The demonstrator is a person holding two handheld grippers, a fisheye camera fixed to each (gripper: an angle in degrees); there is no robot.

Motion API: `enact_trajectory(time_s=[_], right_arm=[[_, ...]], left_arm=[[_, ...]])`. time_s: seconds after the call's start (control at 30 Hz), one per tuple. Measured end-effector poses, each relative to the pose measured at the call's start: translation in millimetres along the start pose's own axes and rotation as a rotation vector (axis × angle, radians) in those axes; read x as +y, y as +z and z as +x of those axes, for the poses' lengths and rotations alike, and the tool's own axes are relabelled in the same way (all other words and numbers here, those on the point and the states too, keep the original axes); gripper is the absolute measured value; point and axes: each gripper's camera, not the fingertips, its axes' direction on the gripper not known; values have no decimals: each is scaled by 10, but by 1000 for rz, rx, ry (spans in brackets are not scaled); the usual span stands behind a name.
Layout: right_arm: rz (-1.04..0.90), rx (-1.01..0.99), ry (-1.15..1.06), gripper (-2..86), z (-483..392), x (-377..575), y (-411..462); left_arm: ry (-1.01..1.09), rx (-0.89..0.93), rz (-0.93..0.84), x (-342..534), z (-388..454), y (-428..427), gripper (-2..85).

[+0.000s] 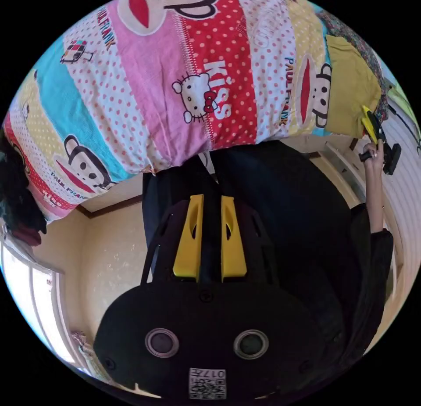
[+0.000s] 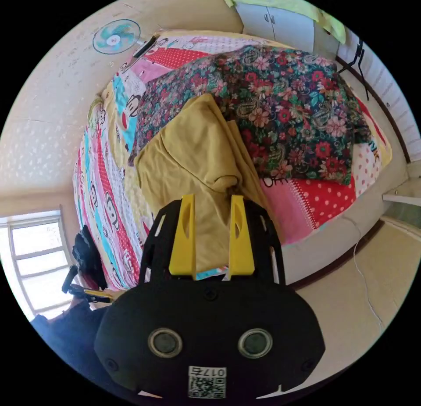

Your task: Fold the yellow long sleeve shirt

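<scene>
**Yellow shirt folded on the bed, both grippers clear of it**

Left gripper view: the left gripper (image 1: 209, 199) holds nothing, jaws narrowly apart, over the person's dark clothing (image 1: 280, 213); the yellow shirt (image 1: 351, 90) lies folded on the cartoon bedspread (image 1: 175, 72); the right gripper (image 1: 372, 125) hovers beside it.

Right gripper view: the right gripper's jaws stand narrowly parted, empty, above the shirt, which touches a floral blanket (image 2: 289, 98).

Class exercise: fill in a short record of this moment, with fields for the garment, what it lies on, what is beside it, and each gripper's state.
garment: yellow long sleeve shirt, rumpled, not yet folded
surface: bed with cartoon-print sheet
beside it: floral blanket, touching the shirt's edge
left gripper: jaws slightly apart, empty, away from the shirt
right gripper: open, empty, poised over the shirt
</scene>
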Motion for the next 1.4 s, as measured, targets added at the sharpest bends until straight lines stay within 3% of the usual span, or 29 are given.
enact_trajectory(time_s=[0.07,0.13,0.2,0.33,0.43,0.5,0.57,0.73,0.8,0.9,1.0,1.1,1.2,1.27,1.3,1.4], right_arm=[[59,-41,41,58,-56,20,23],[51,-424,-130,41,-368,75,45],[-19,-635,-305,35,-781,177,80],[-285,-588,-817,34,-1889,697,195],[-550,-641,-1041,38,-2213,877,337],[-584,-651,-1040,39,-2214,782,327],[-497,-624,-1010,44,-2141,568,198],[-144,-125,-657,98,-1753,-473,-26],[-75,-10,-567,108,-1610,-741,16],[-293,100,-544,107,-1492,-982,485],[-282,106,-615,59,-1560,-930,406],[-195,-127,-709,38,-1577,-694,-123],[-415,-315,-810,32,-1361,-295,-313],[-568,-173,-822,31,-1134,5,-210],[-682,-11,-793,30,-928,196,-74],[-984,297,-578,29,-405,470,216]], left_arm=[[-47,68,81,174,-126,6,65],[-94,142,162,324,-232,-4,66],[-127,254,261,479,-330,-16,67],[-205,468,415,681,-488,30,72],[-245,551,421,660,-491,87,78],[-245,576,430,627,-438,88,79],[-210,579,421,552,-320,70,79],[-137,463,353,414,-51,71,79],[-121,438,329,387,14,99,79],[-116,414,302,374,54,137,79],[-140,426,289,368,3,152,79],[-183,480,301,366,-92,143,79],[-212,541,307,324,-164,141,79],[-224,577,298,249,-185,158,79],[-225,583,293,224,-184,165,79],[-222,600,265,84,-147,184,79]])
